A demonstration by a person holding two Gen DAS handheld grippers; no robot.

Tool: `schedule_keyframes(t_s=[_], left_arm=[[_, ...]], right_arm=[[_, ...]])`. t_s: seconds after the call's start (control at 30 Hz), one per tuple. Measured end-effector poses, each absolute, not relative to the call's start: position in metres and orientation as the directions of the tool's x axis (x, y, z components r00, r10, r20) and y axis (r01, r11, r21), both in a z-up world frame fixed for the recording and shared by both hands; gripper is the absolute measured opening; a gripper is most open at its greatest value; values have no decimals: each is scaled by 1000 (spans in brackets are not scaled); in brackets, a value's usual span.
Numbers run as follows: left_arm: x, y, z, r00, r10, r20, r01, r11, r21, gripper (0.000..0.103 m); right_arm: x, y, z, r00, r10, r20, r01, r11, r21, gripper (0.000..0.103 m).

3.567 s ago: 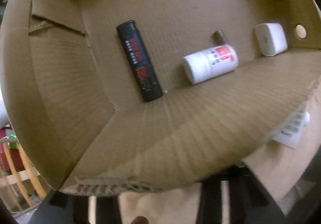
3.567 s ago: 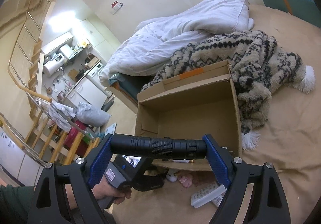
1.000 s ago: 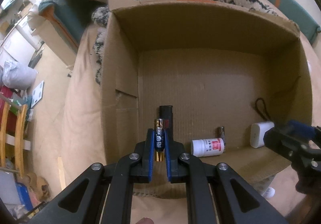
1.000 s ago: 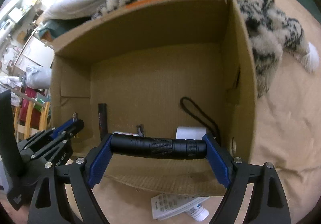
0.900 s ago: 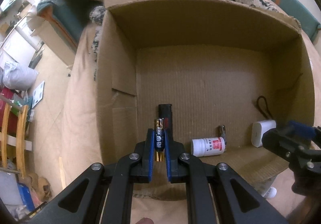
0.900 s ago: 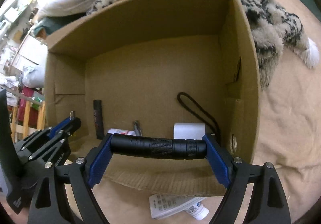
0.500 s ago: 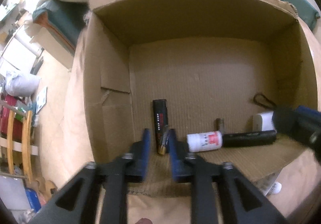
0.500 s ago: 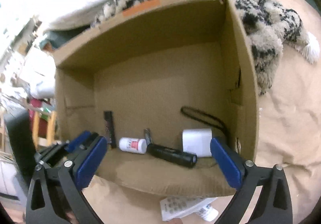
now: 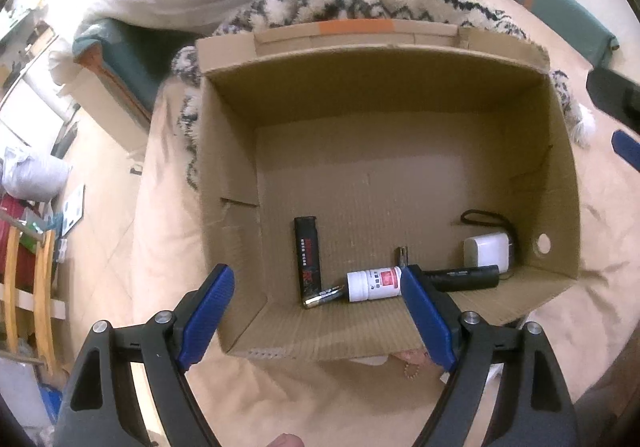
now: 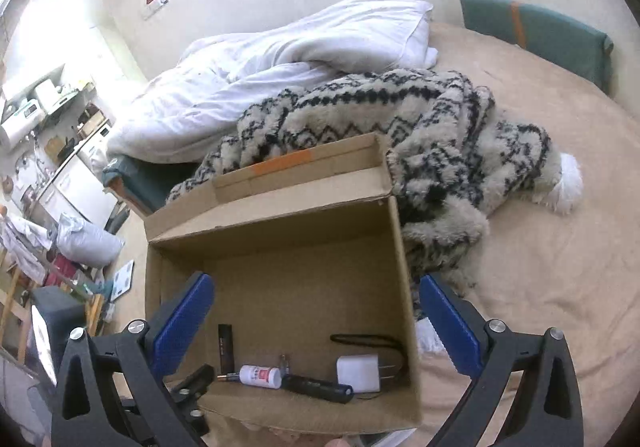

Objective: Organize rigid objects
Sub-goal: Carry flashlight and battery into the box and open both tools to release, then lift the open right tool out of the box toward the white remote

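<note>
The left gripper (image 9: 318, 317), jaws opening and empty, hung above the brown cardboard box (image 9: 236, 183); the small gold-tipped battery (image 9: 323, 295) lay between its fingers. The right gripper (image 10: 316, 321) gaped empty. Any low swing could snag the box's near wall.

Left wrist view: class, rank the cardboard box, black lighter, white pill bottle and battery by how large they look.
1. cardboard box
2. black lighter
3. white pill bottle, close to the lighter, so that order is unsure
4. battery
</note>
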State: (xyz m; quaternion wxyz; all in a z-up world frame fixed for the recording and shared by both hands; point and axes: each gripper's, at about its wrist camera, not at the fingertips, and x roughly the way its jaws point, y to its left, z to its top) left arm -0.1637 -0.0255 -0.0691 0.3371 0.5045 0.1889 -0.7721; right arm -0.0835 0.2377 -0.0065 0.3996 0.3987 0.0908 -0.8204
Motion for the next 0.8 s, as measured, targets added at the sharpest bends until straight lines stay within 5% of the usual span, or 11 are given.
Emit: schedule_keyframes(t_s=[0.8], left_arm=[[-80,-19,-55,-284,-332,-899,800,-599,-32,85]], right_arm=[[-72,252,-27,-364,-483,-797,663,-735,142,103]])
